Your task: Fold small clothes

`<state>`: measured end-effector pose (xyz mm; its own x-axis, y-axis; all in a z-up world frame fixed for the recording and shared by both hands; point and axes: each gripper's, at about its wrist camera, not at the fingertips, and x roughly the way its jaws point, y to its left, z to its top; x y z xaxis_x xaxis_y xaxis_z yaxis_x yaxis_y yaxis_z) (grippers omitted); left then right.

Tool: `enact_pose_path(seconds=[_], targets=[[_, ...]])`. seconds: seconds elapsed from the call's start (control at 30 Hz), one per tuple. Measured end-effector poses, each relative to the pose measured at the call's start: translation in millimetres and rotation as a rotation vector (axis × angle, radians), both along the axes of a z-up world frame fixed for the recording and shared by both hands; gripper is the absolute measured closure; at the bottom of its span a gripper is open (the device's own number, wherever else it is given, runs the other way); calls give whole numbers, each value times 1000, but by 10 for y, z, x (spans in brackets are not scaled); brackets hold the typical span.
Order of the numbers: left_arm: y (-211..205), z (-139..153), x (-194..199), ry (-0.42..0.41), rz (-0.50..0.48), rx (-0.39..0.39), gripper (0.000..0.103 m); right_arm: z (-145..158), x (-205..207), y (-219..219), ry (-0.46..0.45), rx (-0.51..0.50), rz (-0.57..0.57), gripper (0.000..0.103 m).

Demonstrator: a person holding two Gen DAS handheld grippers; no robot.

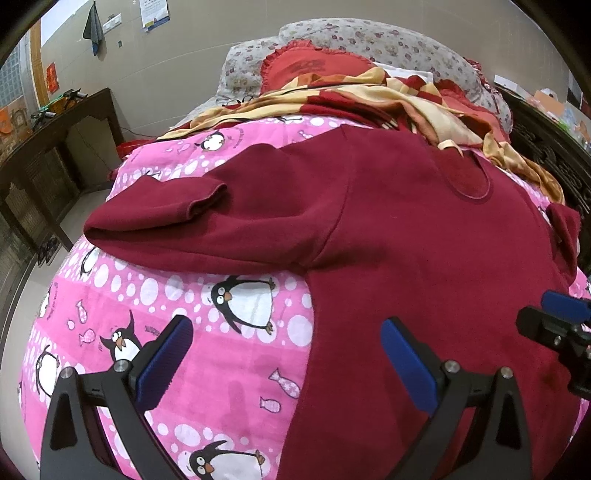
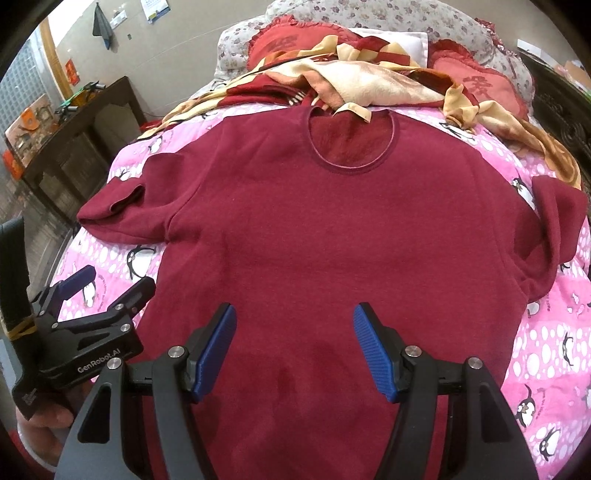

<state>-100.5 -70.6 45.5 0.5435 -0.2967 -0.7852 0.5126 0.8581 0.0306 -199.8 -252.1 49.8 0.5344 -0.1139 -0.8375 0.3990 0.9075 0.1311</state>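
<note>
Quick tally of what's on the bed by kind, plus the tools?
Maroon sweater: 1
Red heart cushions: 2
Red-and-cream blanket: 1
Pink penguin bedspread: 1
Tools, left tool and right tool, both open: 2
Total: 7

A bed (image 2: 554,332) under a pink penguin-print cover fills the room's middle. At its head, toward 12 o'clock, lie floral pillows (image 2: 369,14), two red frilled cushions (image 2: 280,44) and a rumpled red-and-cream blanket (image 2: 369,85). The plain beige wall (image 1: 184,59) carries a calendar (image 1: 155,13) and a hanging grey cloth (image 1: 94,27). At 10 o'clock stands a dark wooden cabinet (image 1: 55,158) on pale floor (image 1: 85,210).
</note>
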Motion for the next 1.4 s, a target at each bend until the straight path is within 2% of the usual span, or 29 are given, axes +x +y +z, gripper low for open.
enact_pose_path(seconds=[1.2, 1.4], targets=[[42, 1, 108, 5, 20, 5, 0, -200, 85, -49, 30, 2, -22, 23], [149, 38, 216, 6, 8, -24, 0, -221, 102, -40, 33, 3, -19, 23]])
